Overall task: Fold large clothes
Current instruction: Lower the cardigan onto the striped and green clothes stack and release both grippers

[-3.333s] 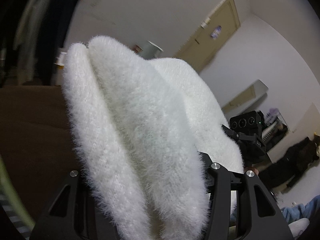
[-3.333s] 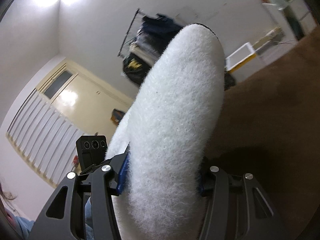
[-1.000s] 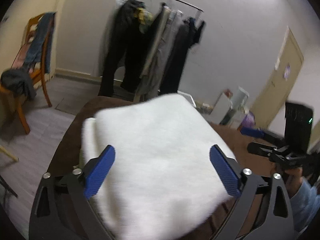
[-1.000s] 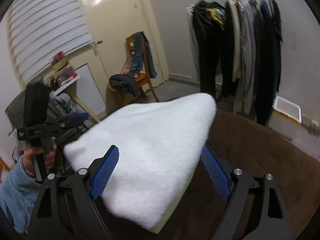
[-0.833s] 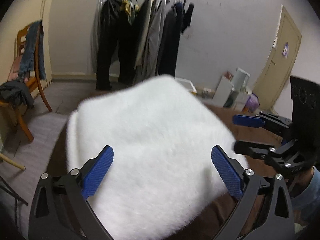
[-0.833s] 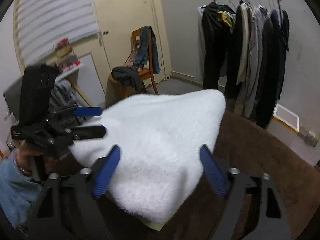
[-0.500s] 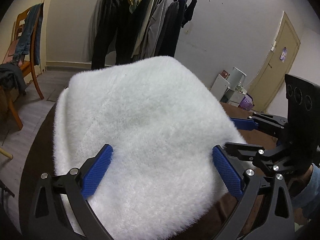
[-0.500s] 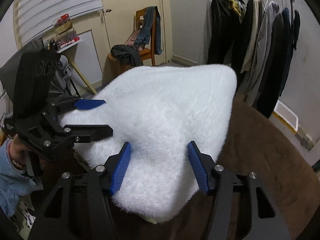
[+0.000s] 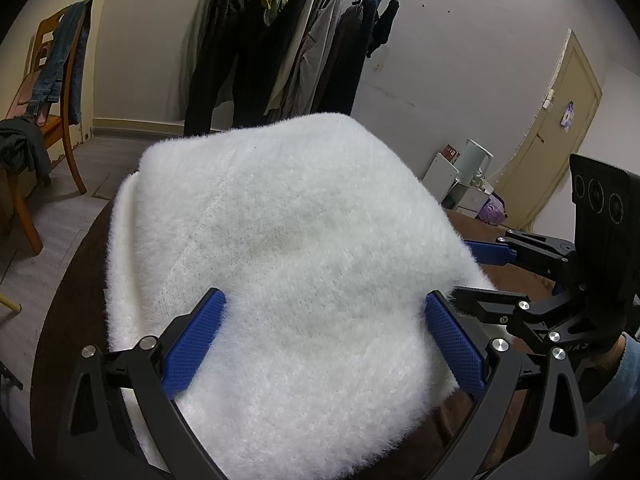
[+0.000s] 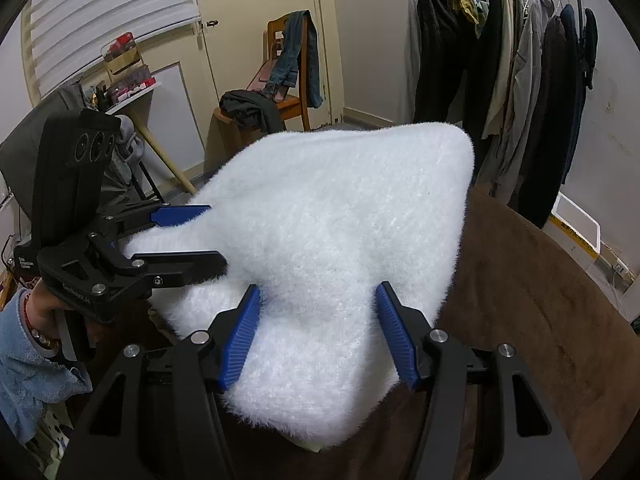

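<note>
A: Left wrist view, quick. Fluffy white sweater (image 9: 304,272), folded into a thick bundle, fills the middle of the frame and lies on a brown table (image 9: 60,320).

B: Left gripper (image 9: 320,344)?

A: Spread wide at the bottom of the frame, blue pads (image 9: 192,344) on either side of the sweater's near end. Pads brush the fuzz at most, no squeeze that I can see. Not holding it.

B: Right wrist view?

A: Same sweater (image 10: 328,248), centre frame, on the table (image 10: 540,300). Right gripper (image 10: 320,336) at the bottom, jaws about half apart, having just been narrowing with the sweater's near edge between them. Pads (image 10: 240,340) sit at the fabric's sides. The sweater narrows between them, so it looks gripped.

B: Other gripper visible in each?

A: Yes. Right one at right edge of the left view (image 9: 480,276), left one at left edge of the right view (image 10: 200,236), with a hand (image 10: 60,320) in a light blue sleeve (image 10: 24,364).

B: Background?

A: Clothes rack (image 10: 508,60) upper right, wooden chair (image 10: 288,72) with jeans upper middle, door (image 9: 556,128) at right of left view.
</note>
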{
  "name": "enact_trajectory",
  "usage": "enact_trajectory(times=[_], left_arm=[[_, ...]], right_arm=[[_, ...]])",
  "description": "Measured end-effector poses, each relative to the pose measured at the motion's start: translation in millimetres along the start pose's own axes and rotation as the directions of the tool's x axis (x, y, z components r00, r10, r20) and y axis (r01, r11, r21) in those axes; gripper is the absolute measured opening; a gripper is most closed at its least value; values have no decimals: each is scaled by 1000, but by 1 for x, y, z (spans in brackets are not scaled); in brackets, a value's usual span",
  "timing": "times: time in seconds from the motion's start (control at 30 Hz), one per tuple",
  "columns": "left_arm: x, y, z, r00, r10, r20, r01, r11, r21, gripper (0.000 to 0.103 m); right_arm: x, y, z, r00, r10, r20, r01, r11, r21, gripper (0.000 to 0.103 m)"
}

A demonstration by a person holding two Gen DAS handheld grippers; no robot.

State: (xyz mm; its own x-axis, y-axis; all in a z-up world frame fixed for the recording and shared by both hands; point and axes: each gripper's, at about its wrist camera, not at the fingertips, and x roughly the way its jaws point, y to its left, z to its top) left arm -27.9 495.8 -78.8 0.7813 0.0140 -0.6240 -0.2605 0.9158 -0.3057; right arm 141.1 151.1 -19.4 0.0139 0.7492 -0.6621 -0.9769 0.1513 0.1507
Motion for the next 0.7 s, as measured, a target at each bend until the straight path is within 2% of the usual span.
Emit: enact_trajectory(times=[0.17,0.27,0.33,0.43,0.53,0.7], left_arm=[[-1,0,3,1000,-2,-1,2,1000,-1,96],[-5,1,9,1000,-15,-13,15,999,-32,96],[-9,-1,14,1000,-11,-14,10,999,-53,96],[-20,-12,21,999,43,-29,-44,998,-38,96],[-33,-24,22,999,16,-51,-19,997,-69,96],[-67,-59,13,993,117,-17,-117,993,-18,96]], right_arm=[[0,1,1,1000,-6,-2,6,1000,5,58],[-2,4,1,1000,-25,-6,25,1000,-4,63],[-3,9,2,999,-43,-23,42,999,-20,82],[-9,10,1,999,-37,-40,37,999,2,86],[-21,16,-1,997,-52,-58,52,999,-7,92],[-61,43,-17,995,-96,-41,91,990,-105,94]])
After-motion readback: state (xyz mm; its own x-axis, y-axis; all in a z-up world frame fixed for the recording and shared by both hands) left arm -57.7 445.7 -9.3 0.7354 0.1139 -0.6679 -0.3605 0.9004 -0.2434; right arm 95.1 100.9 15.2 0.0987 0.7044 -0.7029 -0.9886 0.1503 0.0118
